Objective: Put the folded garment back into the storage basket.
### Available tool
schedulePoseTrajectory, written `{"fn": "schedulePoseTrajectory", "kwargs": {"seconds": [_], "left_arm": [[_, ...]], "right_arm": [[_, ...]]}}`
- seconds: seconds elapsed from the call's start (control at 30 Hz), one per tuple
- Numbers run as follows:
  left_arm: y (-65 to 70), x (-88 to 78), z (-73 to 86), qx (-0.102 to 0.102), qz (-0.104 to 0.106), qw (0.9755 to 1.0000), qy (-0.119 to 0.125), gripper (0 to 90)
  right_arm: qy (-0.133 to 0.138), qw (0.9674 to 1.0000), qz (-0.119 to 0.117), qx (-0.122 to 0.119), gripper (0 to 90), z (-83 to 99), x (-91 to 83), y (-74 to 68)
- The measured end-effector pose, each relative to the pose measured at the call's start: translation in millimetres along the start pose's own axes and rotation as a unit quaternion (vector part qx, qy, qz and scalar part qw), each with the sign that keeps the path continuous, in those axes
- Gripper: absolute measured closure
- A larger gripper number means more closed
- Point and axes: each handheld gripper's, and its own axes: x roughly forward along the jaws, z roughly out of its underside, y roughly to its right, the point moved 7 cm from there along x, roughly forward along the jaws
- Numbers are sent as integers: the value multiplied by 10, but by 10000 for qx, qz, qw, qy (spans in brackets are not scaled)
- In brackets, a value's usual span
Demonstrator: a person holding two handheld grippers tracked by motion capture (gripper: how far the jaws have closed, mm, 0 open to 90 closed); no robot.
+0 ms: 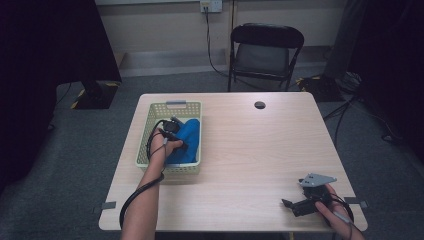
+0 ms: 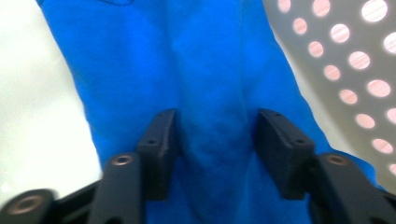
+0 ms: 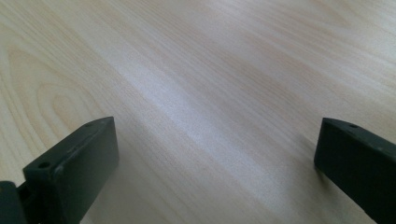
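Left of centre in the high view, your left gripper sits down inside the pale green basket, on the blue cloth. In the left gripper view its jaws straddle a raised fold of cloth, parted, not pinching. Lower right, your right gripper rests over bare table, jaws spread wide.

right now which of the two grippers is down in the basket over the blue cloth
The left gripper: it reaches into the green basket with its open jaws astride the blue cloth. The right gripper sits open over bare table.
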Motion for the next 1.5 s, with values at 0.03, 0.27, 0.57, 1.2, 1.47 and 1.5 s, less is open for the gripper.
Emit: {"fn": "schedulePoseTrajectory", "kwargs": {"seconds": [0.03,0.27,0.57,1.2,1.47,1.5], "left_arm": [[-7,4,3,-40,-19,10000,0,420],[-66,43,14,1,-243,9997,66,253],[-135,72,38,-22,-342,9993,175,112],[-184,60,40,-53,-221,9995,215,31],[-186,-38,24,-17,-202,9992,337,57],[-182,-57,18,-2,-203,9992,345,57]], "right_arm": [[0,10000,0,1,0,0,0,0],[0,10000,1,1,0,0,0,0],[0,10000,0,1,0,0,0,0],[2,10000,0,1,0,0,0,0],[1,10000,1,2,0,0,0,0],[1,10000,0,1,0,0,0,0]]}}
